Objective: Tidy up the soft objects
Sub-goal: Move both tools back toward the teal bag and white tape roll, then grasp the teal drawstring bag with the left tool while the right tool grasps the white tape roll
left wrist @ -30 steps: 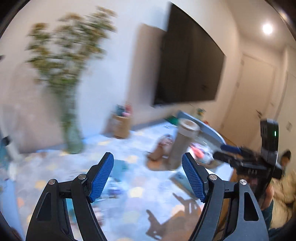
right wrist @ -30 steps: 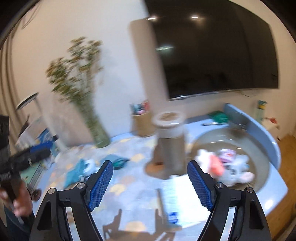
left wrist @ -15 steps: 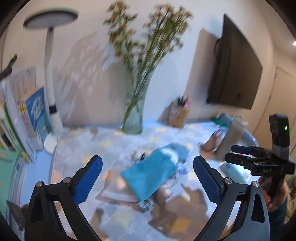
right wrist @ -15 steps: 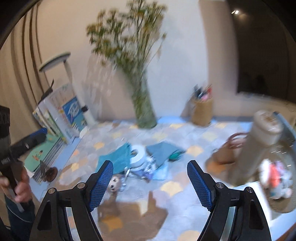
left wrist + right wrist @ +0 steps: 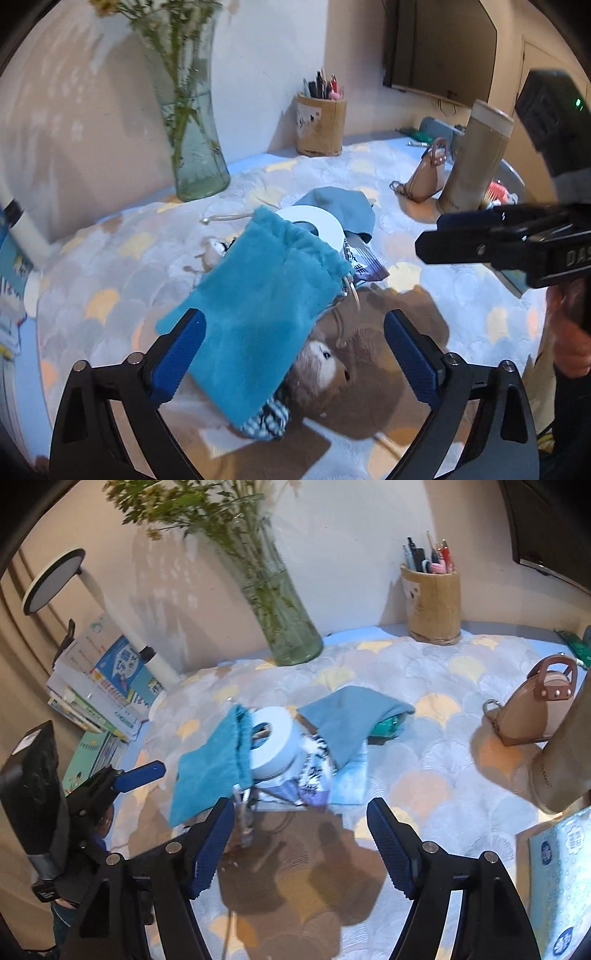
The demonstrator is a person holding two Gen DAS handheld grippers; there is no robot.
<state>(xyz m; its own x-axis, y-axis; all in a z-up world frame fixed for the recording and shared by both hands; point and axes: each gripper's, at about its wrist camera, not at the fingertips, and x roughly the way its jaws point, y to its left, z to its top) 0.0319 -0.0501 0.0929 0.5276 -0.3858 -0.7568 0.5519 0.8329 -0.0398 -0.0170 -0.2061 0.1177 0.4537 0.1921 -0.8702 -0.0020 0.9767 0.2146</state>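
1. The landmark is the white tape roll (image 5: 271, 738), which lies in a small heap of soft things near the middle of the surface (image 5: 461, 775), on its scallop-patterned cloth.
2. A fluffy teal drawstring pouch (image 5: 258, 314) lies just left of the tape roll, its gathered mouth against the roll's rim.
3. A grey-blue cloth (image 5: 349, 720) is draped just right of the tape roll, with something green poking out at its far end.
4. A small plush animal (image 5: 321, 365) peeks from under the pouch's near edge (only its pale face and brown fur show), nearer the camera than the tape roll.
5. A checked blue-and-white fabric piece (image 5: 269, 421) sits beside the plush; what it belongs to is hard to make out.
6. The left hand-held gripper (image 5: 293, 350) hangs over the pouch with its jaws wide apart, having just closed a little; the pouch's lower part lies between them, and the pads do not press on it.
7. The right hand-held gripper (image 5: 300, 843) hovers on the near side of the tape roll, its jaws apart and just narrowing, with only shadowed cloth between them.
8. Behind the tape roll stand a glass vase (image 5: 284, 620) of stems and a pen holder (image 5: 432, 605); well to the roll's right are a tan mini handbag (image 5: 535, 712) and a tall beige tumbler (image 5: 476, 158).
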